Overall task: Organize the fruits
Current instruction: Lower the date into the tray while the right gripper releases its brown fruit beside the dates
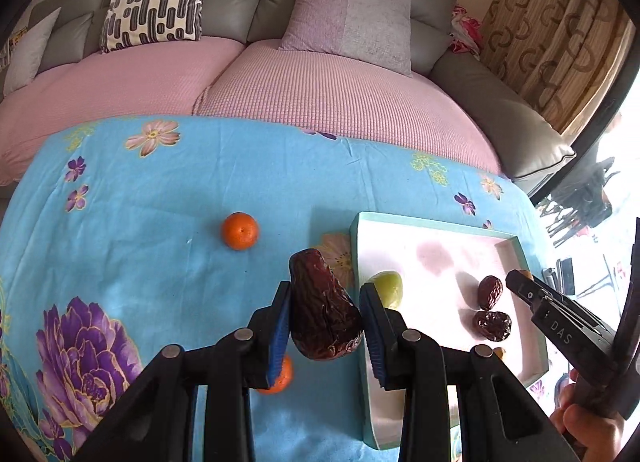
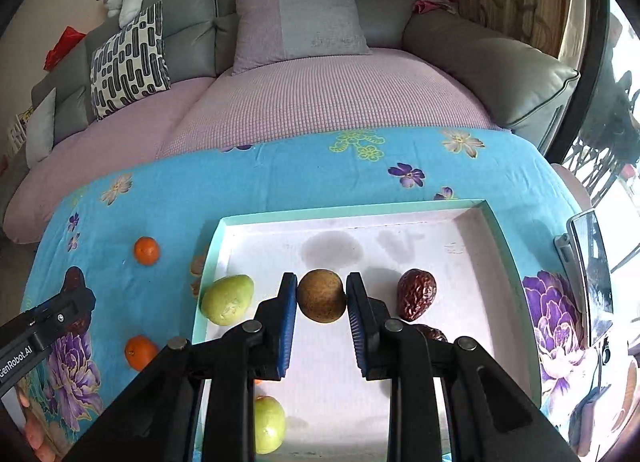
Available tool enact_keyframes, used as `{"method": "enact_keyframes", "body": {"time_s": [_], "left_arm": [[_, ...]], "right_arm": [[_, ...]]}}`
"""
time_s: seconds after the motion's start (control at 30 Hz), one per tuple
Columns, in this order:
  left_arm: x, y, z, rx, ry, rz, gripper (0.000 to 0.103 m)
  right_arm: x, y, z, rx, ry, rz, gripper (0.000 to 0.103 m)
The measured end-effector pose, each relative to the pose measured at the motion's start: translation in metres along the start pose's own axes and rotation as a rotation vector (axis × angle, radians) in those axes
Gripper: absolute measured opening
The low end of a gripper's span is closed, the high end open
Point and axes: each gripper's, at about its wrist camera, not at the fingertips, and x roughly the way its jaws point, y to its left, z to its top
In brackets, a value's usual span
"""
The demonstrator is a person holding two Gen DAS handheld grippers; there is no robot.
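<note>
Holding a large wrinkled date in my left gripper, I have it pinched across its fat lower half between the blue pads, lifted over the blue floral cloth on the surface just left of the tray's near rim. My right gripper is clamped on a round brownish fruit, possibly a longan, above the white floor of the tray.

Already lying in the tray are a pale green fruit by the left wall, another green one closer to me, and two more dried dates, one of them partly hidden behind my right gripper's finger. Two small oranges sit on the cloth left of the tray, well apart from each other.

I judge the date to be light, soft and a little tacky: its skin looks creased and glossy, so a firm squeeze could dent it and it may cling to a pad when I let go. The middle of its body is the sound place to take it. The round fruit looks firm but smooth-shelled, liable to roll or pop out unless held across its widest part, as it is. The oranges would want the same grip, and they may roll on the cloth if nudged.
</note>
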Motion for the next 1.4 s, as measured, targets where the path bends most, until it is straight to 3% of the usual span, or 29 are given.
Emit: {"method": "enact_keyframes", "body": {"time_s": [0.23,0.47,0.7,0.9,1.4], "left_arm": [[0.028,-0.065,0.003,0.119,0.039,-0.052,0.036],[0.054,-0.111,-0.016,0.267,0.094,-0.070,0.036],[0.086,-0.116,-0.038,0.303,0.175,-0.051,0.036],[0.097,-0.114,-0.044,0.302,0.198,-0.037,0.036],[0.102,-0.119,-0.047,0.331,0.217,-0.022,0.036]], "right_arm": [[0.004,-0.059,0.000,0.113,0.014,-0.102,0.026],[-0.005,-0.110,-0.008,0.218,0.003,-0.202,0.026],[0.020,-0.120,-0.020,0.252,0.066,-0.192,0.026],[0.044,-0.120,-0.031,0.257,0.134,-0.181,0.026],[0.056,-0.116,-0.034,0.226,0.160,-0.198,0.026]]}}
